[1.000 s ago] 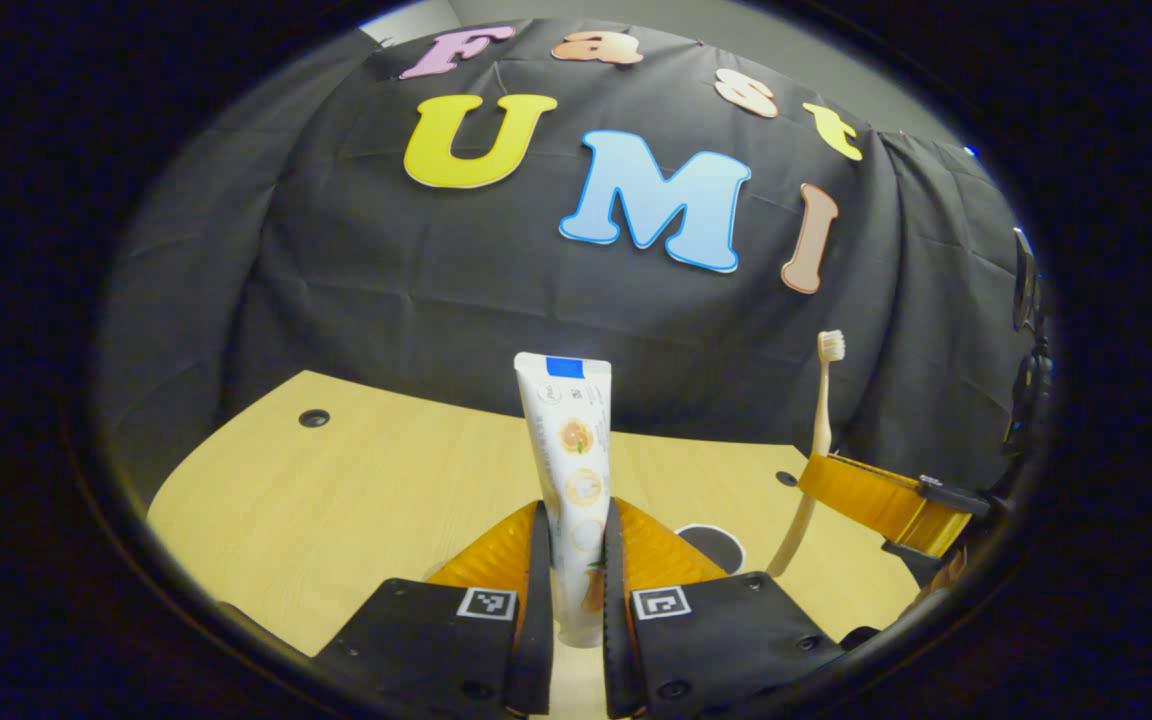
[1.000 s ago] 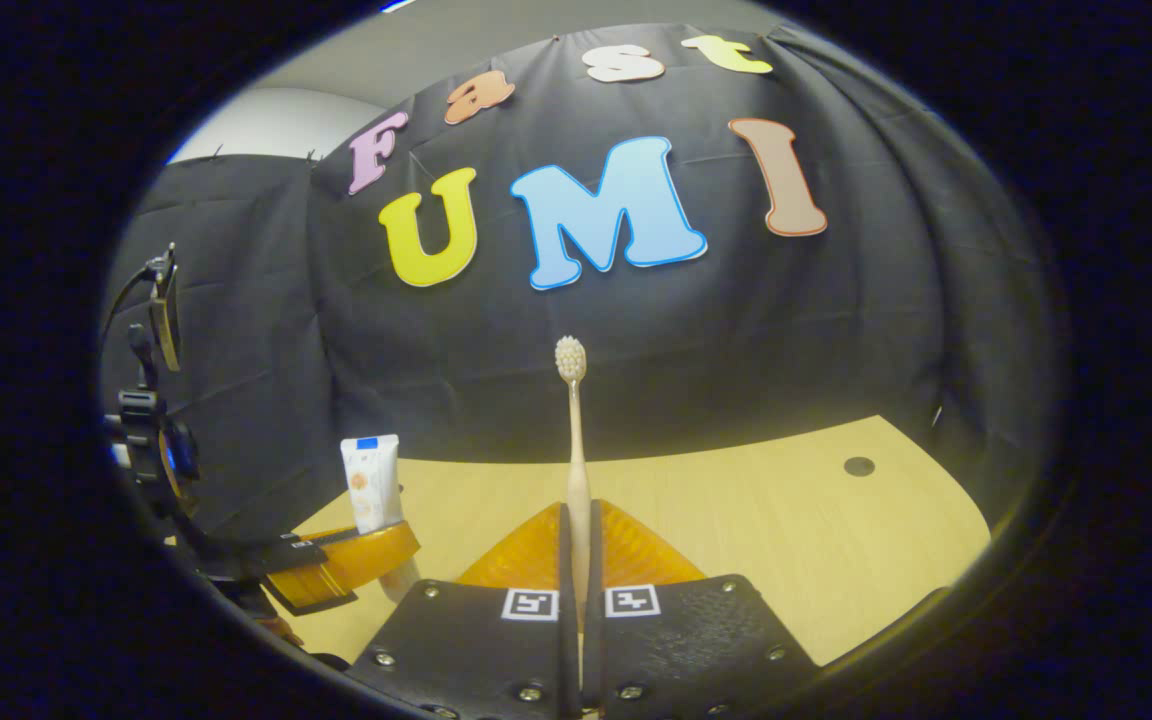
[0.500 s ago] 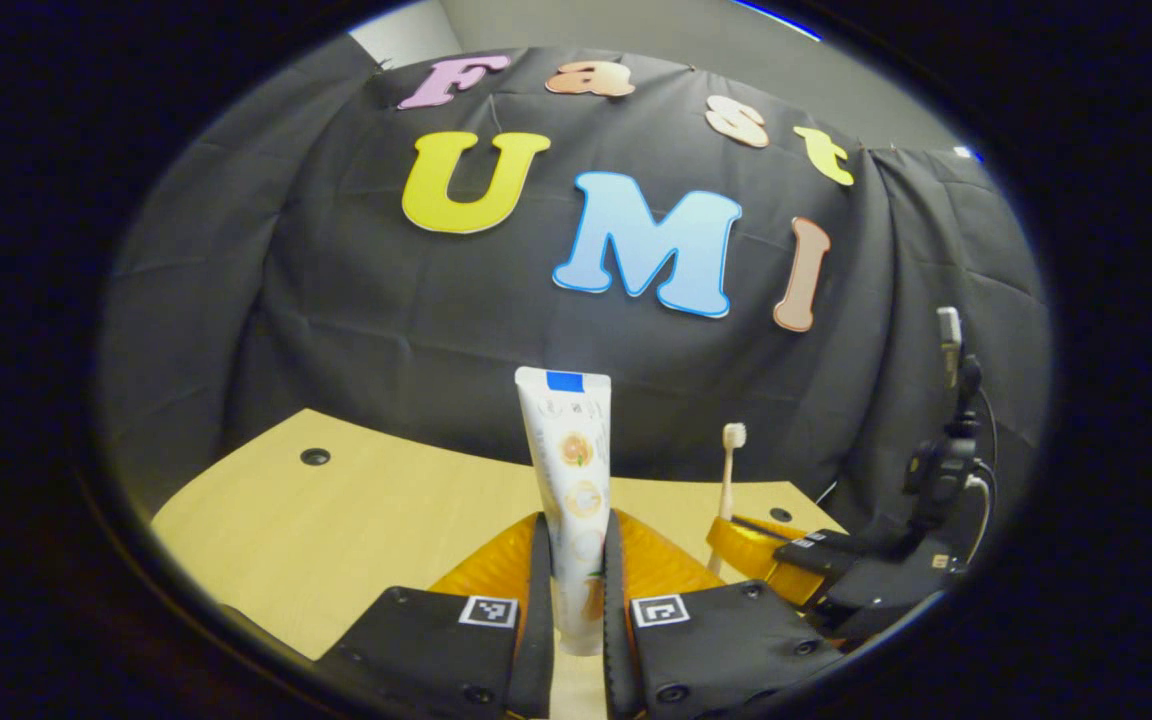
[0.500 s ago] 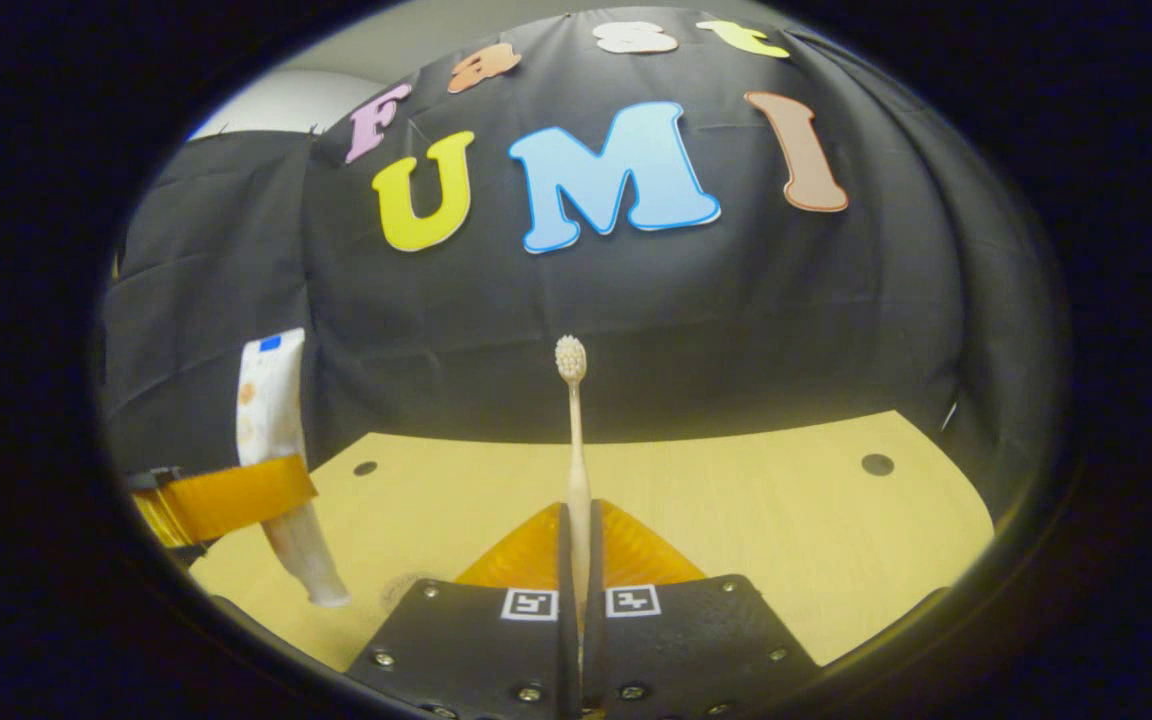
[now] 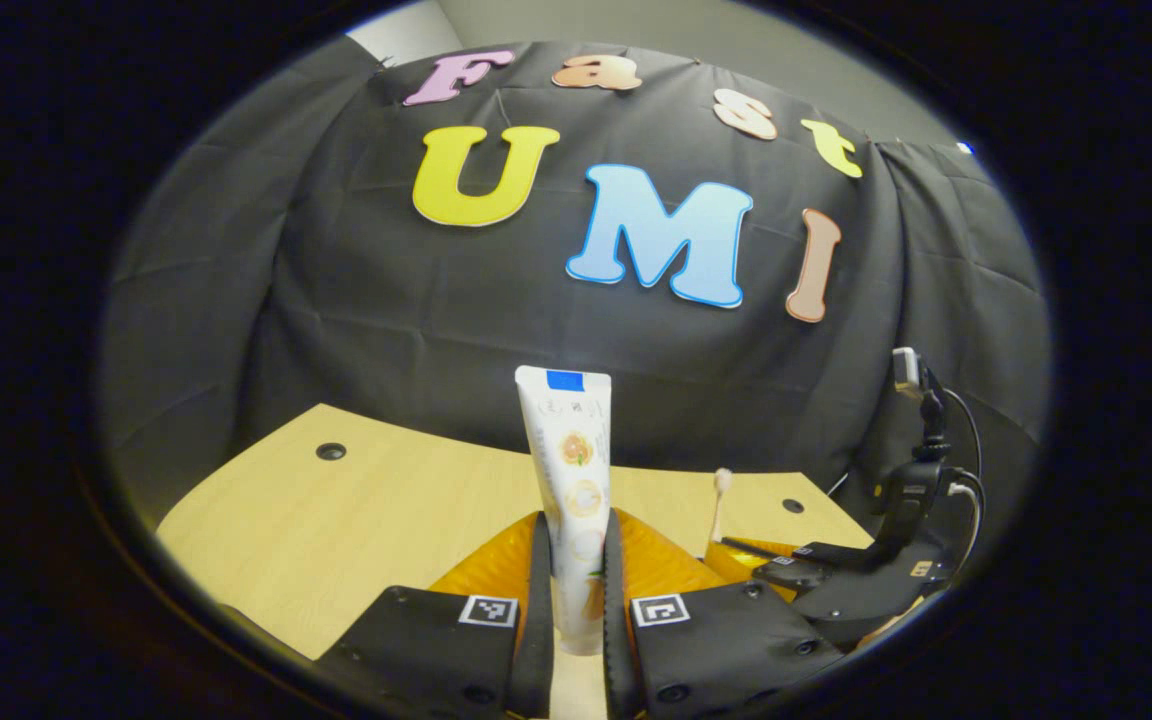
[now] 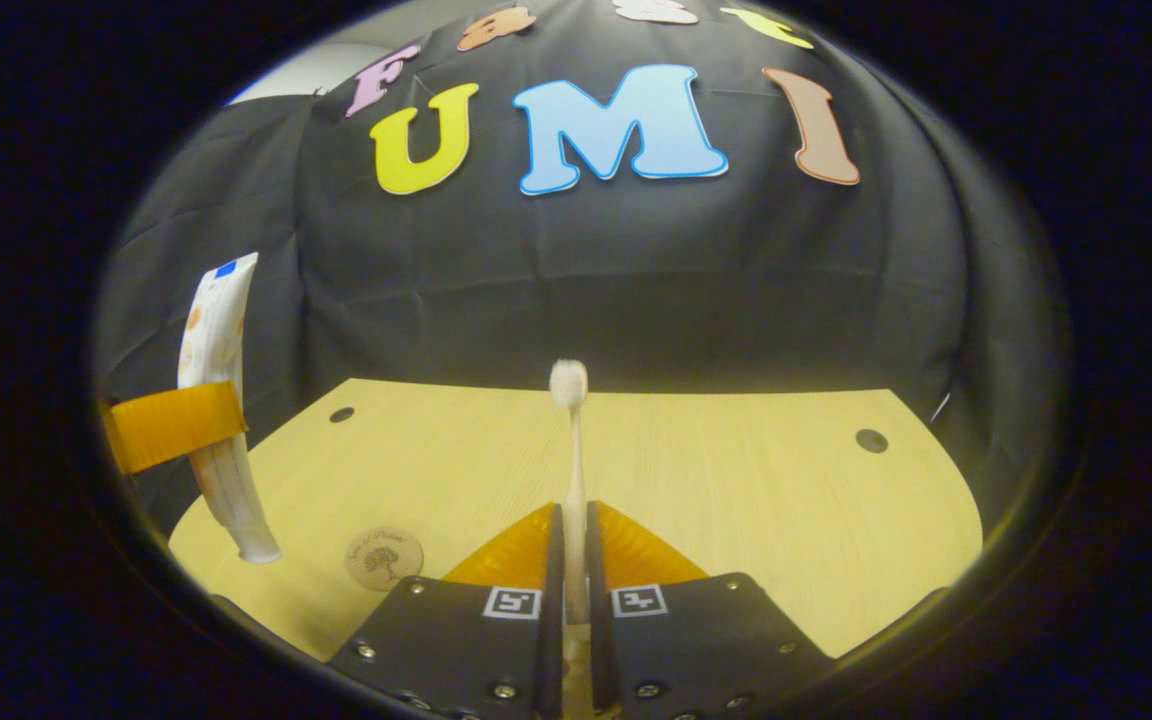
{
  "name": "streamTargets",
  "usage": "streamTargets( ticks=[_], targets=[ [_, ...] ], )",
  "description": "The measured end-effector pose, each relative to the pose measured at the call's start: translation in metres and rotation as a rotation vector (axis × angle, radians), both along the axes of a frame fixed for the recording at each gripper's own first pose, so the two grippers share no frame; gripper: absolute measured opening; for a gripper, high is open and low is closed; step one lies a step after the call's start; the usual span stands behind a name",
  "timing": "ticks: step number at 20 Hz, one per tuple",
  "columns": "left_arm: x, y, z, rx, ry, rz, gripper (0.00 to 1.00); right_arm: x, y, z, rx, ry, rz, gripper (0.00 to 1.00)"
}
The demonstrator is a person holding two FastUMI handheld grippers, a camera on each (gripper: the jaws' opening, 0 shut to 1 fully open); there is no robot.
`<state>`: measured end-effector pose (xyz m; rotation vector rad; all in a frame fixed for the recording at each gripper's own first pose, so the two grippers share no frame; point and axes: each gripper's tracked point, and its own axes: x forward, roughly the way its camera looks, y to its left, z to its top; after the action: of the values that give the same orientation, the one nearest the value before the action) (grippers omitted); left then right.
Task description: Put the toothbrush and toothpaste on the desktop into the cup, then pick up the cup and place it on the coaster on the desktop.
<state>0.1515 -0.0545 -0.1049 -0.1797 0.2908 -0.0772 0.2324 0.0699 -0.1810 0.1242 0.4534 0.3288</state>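
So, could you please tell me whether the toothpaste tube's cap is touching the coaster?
Apart: in the right gripper view the toothpaste tube hangs capped end down, with bare desktop between cap and coaster.

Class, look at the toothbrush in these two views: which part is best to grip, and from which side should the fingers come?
Grip the toothbrush low on its thin handle, fingers closing from either side, as the right gripper does now. The handle is narrow and straight, so it sits between the fingers, while the bristled head stands free on top. I would avoid the head: bristles give way.
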Motion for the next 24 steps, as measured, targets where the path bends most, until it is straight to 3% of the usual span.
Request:
streamTargets(
  ticks=[1, 3, 7, 10, 11, 17, 24],
  targets=[
    [0.000, -0.001, 0.000, -0.002, 0.003, 0.000, 0.28, -0.001, -0.001, 0.001, -0.004, 0.004, -0.003, 0.23],
    [-0.001, -0.002, -0.001, -0.008, 0.005, -0.004, 0.27, -0.001, -0.003, -0.001, -0.014, 0.008, 0.001, 0.33],
    [0.005, -0.008, -0.004, -0.008, 0.007, -0.018, 0.27, -0.011, -0.011, 0.007, -0.033, -0.006, -0.013, 0.76],
    [0.009, -0.016, -0.007, -0.013, 0.010, -0.037, 0.27, -0.017, -0.022, 0.016, -0.032, -0.021, -0.037, 0.80],
    [0.009, -0.020, -0.007, -0.015, 0.008, -0.046, 0.27, -0.019, -0.029, 0.021, -0.030, -0.027, -0.051, 0.91],
    [0.027, -0.052, -0.008, -0.023, -0.025, -0.111, 0.27, -0.035, -0.074, 0.051, 0.027, -0.051, -0.141, 0.93],
    [0.049, -0.093, -0.016, -0.029, -0.071, -0.185, 0.27, -0.065, -0.125, 0.048, 0.038, -0.007, -0.226, 0.93]
  ],
)
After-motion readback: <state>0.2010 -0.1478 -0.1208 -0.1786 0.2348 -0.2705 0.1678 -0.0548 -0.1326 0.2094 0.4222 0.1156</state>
